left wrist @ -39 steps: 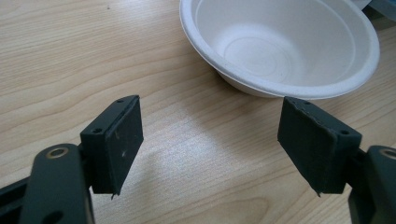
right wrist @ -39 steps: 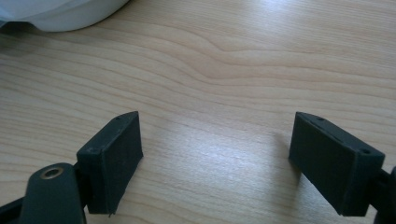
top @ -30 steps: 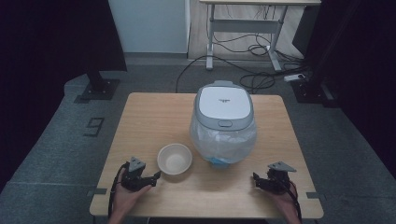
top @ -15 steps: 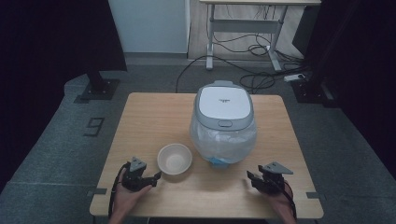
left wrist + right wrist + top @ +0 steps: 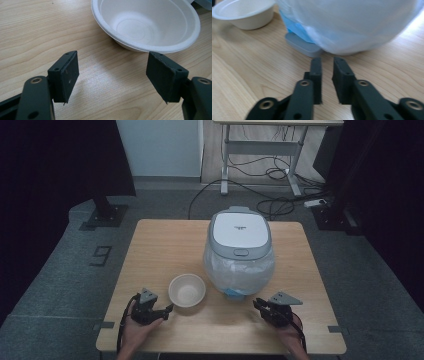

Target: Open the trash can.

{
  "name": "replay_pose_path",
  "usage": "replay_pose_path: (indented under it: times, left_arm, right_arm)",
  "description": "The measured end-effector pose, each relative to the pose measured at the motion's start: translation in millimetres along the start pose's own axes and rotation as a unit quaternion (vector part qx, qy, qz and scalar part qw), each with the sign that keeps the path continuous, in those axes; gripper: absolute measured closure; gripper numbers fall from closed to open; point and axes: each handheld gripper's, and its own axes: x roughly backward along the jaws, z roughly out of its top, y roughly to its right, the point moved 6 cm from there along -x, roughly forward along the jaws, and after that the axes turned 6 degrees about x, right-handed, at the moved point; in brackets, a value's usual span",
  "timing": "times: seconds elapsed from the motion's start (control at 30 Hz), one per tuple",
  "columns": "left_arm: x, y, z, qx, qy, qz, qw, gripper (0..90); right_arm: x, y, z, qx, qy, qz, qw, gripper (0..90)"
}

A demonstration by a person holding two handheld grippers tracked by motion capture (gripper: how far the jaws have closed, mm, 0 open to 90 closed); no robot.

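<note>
On the wooden table point(image 5: 165, 245) a white paper bowl point(image 5: 187, 290) sits near the front edge, just left of a white-lidded rice cooker point(image 5: 240, 247) whose body is wrapped in clear plastic. The bowl stands upright and looks empty. A blue patch shows through the wrap at the cooker's base, above a small grey foot or tab; the right gripper view is too blurred to tell which.

The left hand-held gripper point(image 5: 167, 309) lies low at the front left of the table, pointing at the bowl. In the left gripper view its jaws stand wide apart with only bare table between them, and the bowl's rim point(image 5: 150, 47) lies just beyond the tips, not touched.

The right hand-held gripper point(image 5: 257, 304) is at the front right, aimed at the foot of the cooker. Its jaws have just been closing and now stand nearly together, a narrow slit left between them, gripping nothing. The cooker's wrapped side point(image 5: 352, 22) is near but apart from the tips.
</note>
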Motion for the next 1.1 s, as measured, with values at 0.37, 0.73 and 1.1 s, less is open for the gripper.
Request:
replay_pose_path:
  times: [0.37,0.73,1.1]
  left_arm:
    - [-0.3,0.7,0.2,0.000,-0.001,-0.003,1.0000,26.3]
    - [-0.3,2.6,-0.3,0.000,-0.002,-0.006,1.0000,26.3]
    - [-1.7,2.4,-0.7,-0.002,-0.006,-0.006,1.0000,26.5]
  right_arm:
    - [-9.2,-9.9,12.5,0.010,0.011,0.034,0.9993,89.3]
    - [-30.9,-27.5,24.6,0.025,0.011,0.059,0.9979,89.3]
    - [-52.8,-25.0,25.1,0.002,0.000,0.066,0.9978,89.4]
